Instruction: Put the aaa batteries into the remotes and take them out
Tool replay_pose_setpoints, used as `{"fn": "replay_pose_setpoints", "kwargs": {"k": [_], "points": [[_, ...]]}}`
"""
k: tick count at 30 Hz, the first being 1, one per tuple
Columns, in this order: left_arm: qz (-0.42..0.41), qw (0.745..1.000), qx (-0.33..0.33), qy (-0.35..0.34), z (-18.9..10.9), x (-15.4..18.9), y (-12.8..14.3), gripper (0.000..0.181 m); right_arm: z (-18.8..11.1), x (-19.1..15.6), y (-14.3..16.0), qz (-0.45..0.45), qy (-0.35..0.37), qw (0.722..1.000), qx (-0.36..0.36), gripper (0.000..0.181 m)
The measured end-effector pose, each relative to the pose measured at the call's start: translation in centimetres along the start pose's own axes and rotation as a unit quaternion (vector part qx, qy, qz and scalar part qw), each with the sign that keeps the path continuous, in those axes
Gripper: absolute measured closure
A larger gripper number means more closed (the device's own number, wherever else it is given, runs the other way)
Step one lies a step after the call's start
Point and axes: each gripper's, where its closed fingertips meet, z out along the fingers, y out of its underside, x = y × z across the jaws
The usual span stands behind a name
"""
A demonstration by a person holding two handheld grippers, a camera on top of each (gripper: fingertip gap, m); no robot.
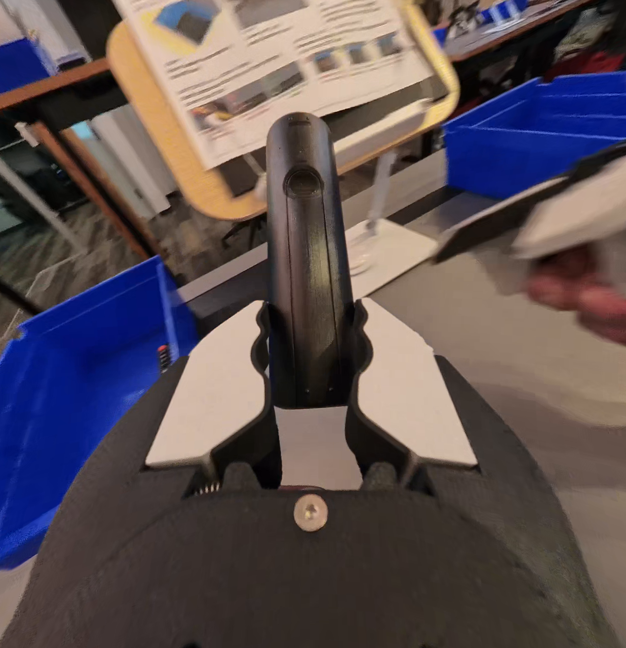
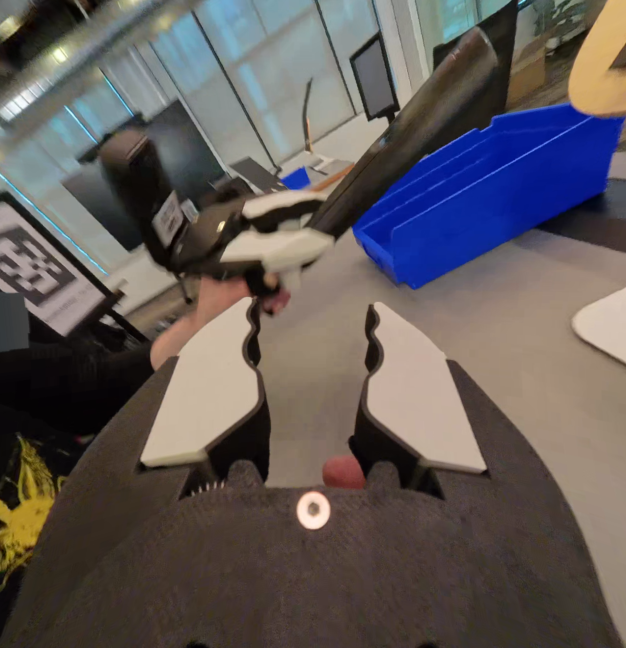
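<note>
The left gripper (image 1: 309,354) pinches the lower end of a black remote (image 1: 304,259) at the centre of the left wrist view, its two white-faced fingers (image 1: 216,396) pressed against the remote's sides. The remote points up and away from the camera with its back toward the lens; a round recess sits near the middle of that back and the long battery cover below it looks closed.

At the right edge of the same view, the right gripper (image 1: 535,214) comes in blurred, a hand (image 1: 592,298) beneath it. In the right wrist view that gripper (image 2: 313,336) stands spread wide with nothing between its fingers, only grey table (image 2: 479,350) showing in the gap. Upper centre of that view shows the left gripper (image 2: 325,224) holding the remote (image 2: 420,129) tilted up toward the upper right, above the table.

Blue bins flank the work: one at the lower left of the left wrist view (image 1: 76,385), another at its right (image 1: 535,140), seen again at the right of the right wrist view (image 2: 479,196). No batteries can be made out in either view.

Judging from this, the step in hand is presenting the remote's back for opening. The next move likely calls for the free right gripper to reach the cover and slide it off while the left holds steady.
</note>
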Motion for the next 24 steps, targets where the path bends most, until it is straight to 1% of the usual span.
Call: {"fn": "replay_pose_setpoints", "kwargs": {"k": [2, 5, 7, 8, 9, 10, 11, 12, 13, 14, 16, 17, 18, 19, 20, 21, 24], "points": [[0.022, 0.999, 0.022, 0.014, -0.2, 3.5, -0.6, 0.135, 1.3, 0.1, 0.0, 0.045, -0.034, 0.998, 0.020, 0.123], [0.030, 0.997, 0.028, 0.063, 0.0, 7.7, -0.6, 0.135, 1.6, 0.1, -0.2, 0.073, -0.057, 0.994, 0.052, 0.125], [0.018, 0.995, 0.035, 0.094, 0.1, 9.4, -0.7, 0.135, 1.2, -0.2, 0.0, 0.074, -0.064, 0.994, 0.052, 0.138], [0.024, 0.995, 0.029, 0.097, 0.2, 9.7, -0.6, 0.135, 0.9, -0.2, 0.2, 0.064, -0.064, 0.995, 0.046, 0.152], [0.029, 0.993, 0.031, 0.110, 0.1, 10.2, -0.5, 0.136, 0.5, -0.3, 0.4, 0.056, -0.067, 0.996, 0.037, 0.153], [0.025, 0.989, 0.045, 0.139, -0.4, 10.7, -0.9, 0.140, 0.0, -0.6, 0.7, 0.050, -0.079, 0.995, 0.025, 0.154], [0.011, 0.983, 0.069, 0.172, -1.2, 10.9, -1.7, 0.137, -0.6, -0.9, 0.9, 0.041, -0.094, 0.995, 0.011, 0.156], [-0.001, 0.979, 0.088, 0.186, -1.9, 10.6, -2.6, 0.128, -1.1, -1.0, 1.4, 0.028, -0.103, 0.994, -0.010, 0.156], [-0.004, 0.974, 0.098, 0.206, -2.4, 10.2, -3.2, 0.130, -1.6, -1.3, 2.2, 0.020, -0.123, 0.991, -0.044, 0.156], [-0.010, 0.970, 0.091, 0.227, -2.6, 9.9, -3.7, 0.129, -2.1, -1.9, 3.3, 0.012, -0.153, 0.984, -0.087, 0.156], [-0.032, 0.962, 0.076, 0.259, -2.2, 9.5, -5.0, 0.116, -2.8, -2.5, 5.3, -0.024, -0.179, 0.971, -0.157, 0.156], [-0.043, 0.952, 0.072, 0.293, -2.1, 10.0, -5.6, 0.112, -3.0, -3.1, 6.4, -0.041, -0.203, 0.959, -0.196, 0.156], [-0.058, 0.944, 0.058, 0.319, -1.8, 10.4, -6.0, 0.104, -3.1, -3.4, 7.4, -0.061, -0.216, 0.948, -0.226, 0.156], [-0.068, 0.937, 0.043, 0.340, -1.4, 11.0, -6.2, 0.095, -3.0, -3.4, 8.1, -0.079, -0.214, 0.941, -0.251, 0.156], [-0.073, 0.926, 0.026, 0.368, -1.1, 11.8, -6.0, 0.093, -2.9, -3.5, 8.8, -0.089, -0.218, 0.932, -0.276, 0.156], [-0.077, 0.919, 0.011, 0.387, -0.8, 12.6, -5.8, 0.096, -2.8, -3.8, 9.3, -0.099, -0.229, 0.923, -0.292, 0.156], [-0.080, 0.906, -0.032, 0.415, 0.2, 14.0, -4.2, 0.132, -2.4, -4.5, 10.0, -0.122, -0.258, 0.908, -0.307, 0.156]]}}
